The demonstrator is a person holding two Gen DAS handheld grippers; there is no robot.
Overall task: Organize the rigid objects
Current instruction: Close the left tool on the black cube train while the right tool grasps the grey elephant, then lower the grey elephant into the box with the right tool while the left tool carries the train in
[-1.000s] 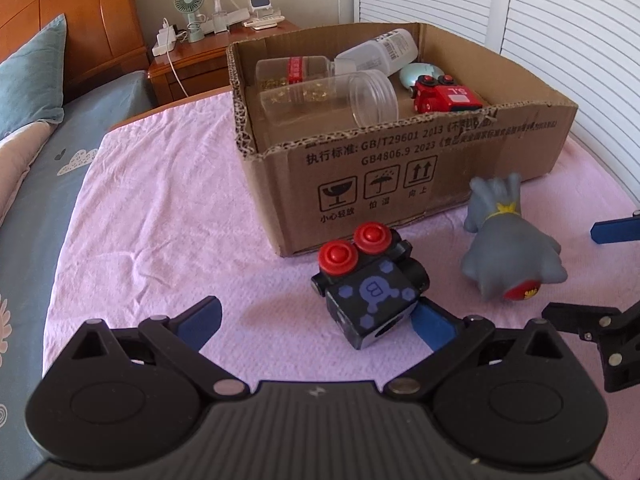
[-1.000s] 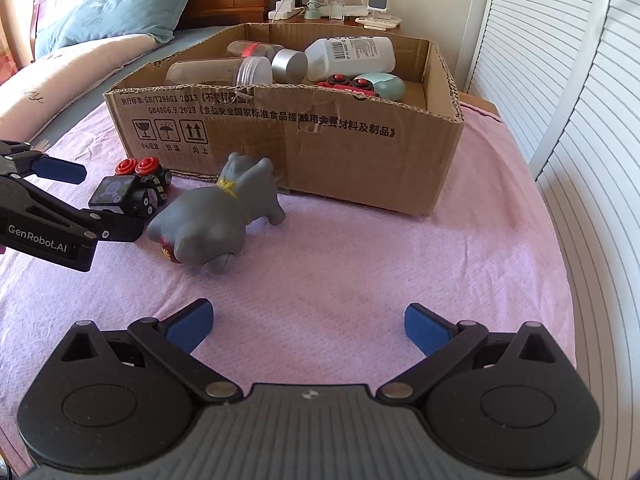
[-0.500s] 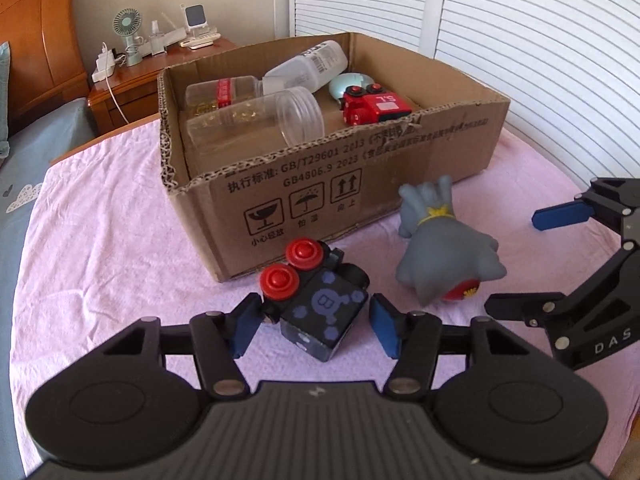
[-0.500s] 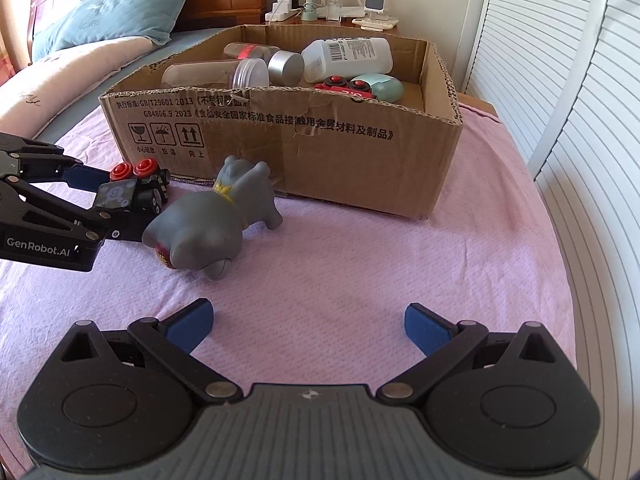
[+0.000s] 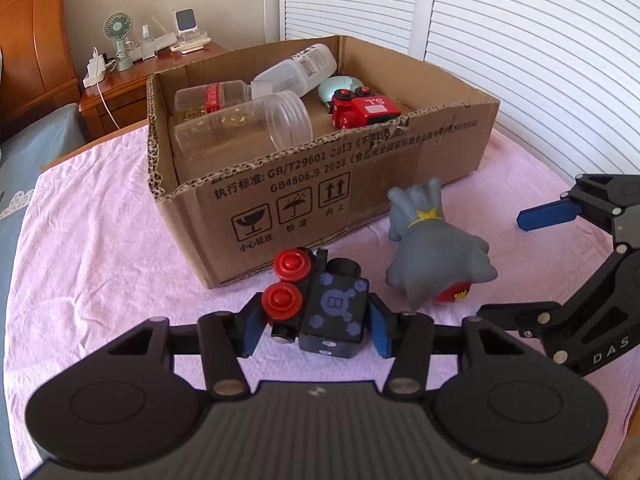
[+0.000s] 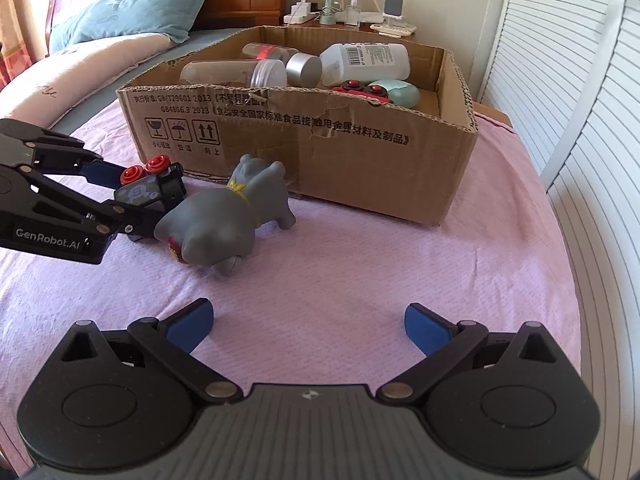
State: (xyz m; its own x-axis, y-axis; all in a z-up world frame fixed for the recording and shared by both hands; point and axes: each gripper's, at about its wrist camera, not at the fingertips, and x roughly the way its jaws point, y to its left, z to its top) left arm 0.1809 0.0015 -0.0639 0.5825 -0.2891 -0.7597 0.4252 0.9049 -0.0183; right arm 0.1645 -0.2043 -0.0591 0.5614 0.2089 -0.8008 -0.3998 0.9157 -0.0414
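Observation:
My left gripper [image 5: 316, 330] is shut on a black toy train with red knobs [image 5: 320, 304], just in front of the cardboard box [image 5: 328, 184]; the train also shows in the right wrist view [image 6: 150, 190]. A grey toy dog [image 5: 432, 256] lies on its side on the pink cloth, right of the train, also seen in the right wrist view [image 6: 228, 216]. My right gripper [image 6: 306, 326] is open and empty, some way in front of the dog. The box [image 6: 304, 140] holds several bottles and a red toy train [image 5: 362, 110].
The pink cloth [image 6: 360, 272] covers the surface. A wooden nightstand [image 5: 132, 88] with a small fan and chargers stands behind the box. Louvred white doors [image 5: 540, 60] lie to the right. A blue pillow [image 6: 128, 16] and bedding lie at far left.
My left gripper has closed its fingers on the black toy train. The right gripper has stayed open, with little movement.

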